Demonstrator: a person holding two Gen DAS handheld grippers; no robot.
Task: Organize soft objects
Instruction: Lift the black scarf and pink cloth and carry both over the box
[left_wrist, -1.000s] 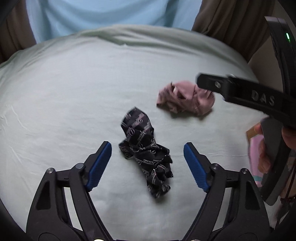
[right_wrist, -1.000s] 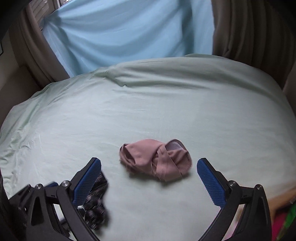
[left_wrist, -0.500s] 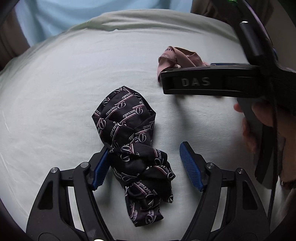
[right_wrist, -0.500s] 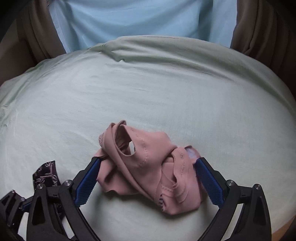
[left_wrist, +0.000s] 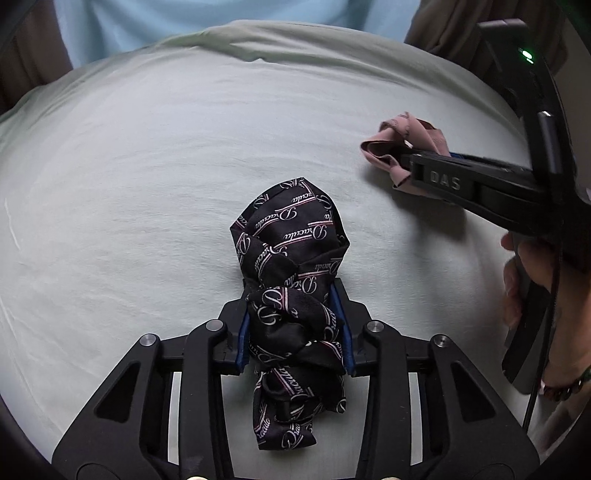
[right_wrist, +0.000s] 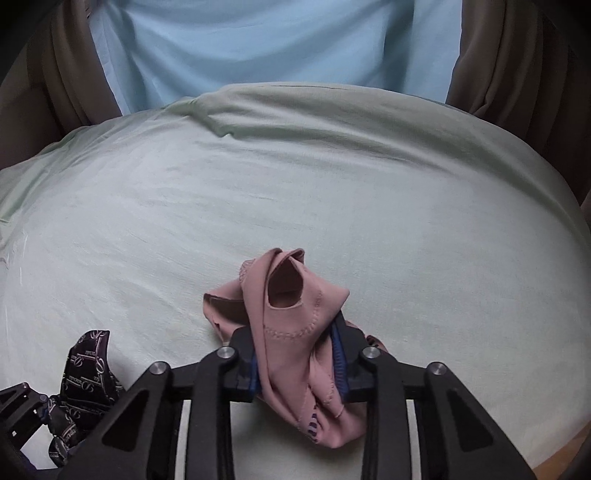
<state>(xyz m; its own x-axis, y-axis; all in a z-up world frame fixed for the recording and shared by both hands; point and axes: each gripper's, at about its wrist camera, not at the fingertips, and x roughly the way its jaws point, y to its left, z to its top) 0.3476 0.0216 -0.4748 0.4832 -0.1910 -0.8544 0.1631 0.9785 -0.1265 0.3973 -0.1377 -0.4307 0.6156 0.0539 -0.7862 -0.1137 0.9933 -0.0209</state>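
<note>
A pale green bed sheet (left_wrist: 147, 192) covers the bed and carries both soft things; it lies mostly smooth, with a raised fold along its far edge. Beyond that edge hangs a light blue curtain (right_wrist: 288, 40), flanked by brown drapes (right_wrist: 62, 70) on either side. Nothing else lies on the sheet between the two garments.

The black patterned cloth (left_wrist: 291, 295) is a twisted, knotted bundle, dark with white script lettering and thin pink stripes. It lies on the sheet nearer the camera than the fold, and the left gripper (left_wrist: 293, 332) has just closed its jaws on its middle: the blue pads press in from both sides, the upper lobe bulging out ahead and the tail trailing back between the arms.

The pink garment (right_wrist: 295, 332), dusty rose with stitched seams and an open loop at the top, sits to the right of the black cloth, well apart from it. The right gripper (right_wrist: 297, 354) has likewise just closed, its jaws pinching the crumpled fabric. A hand (left_wrist: 532, 280) grips the right gripper's handle, a beaded bracelet (left_wrist: 565, 387) at the wrist.
</note>
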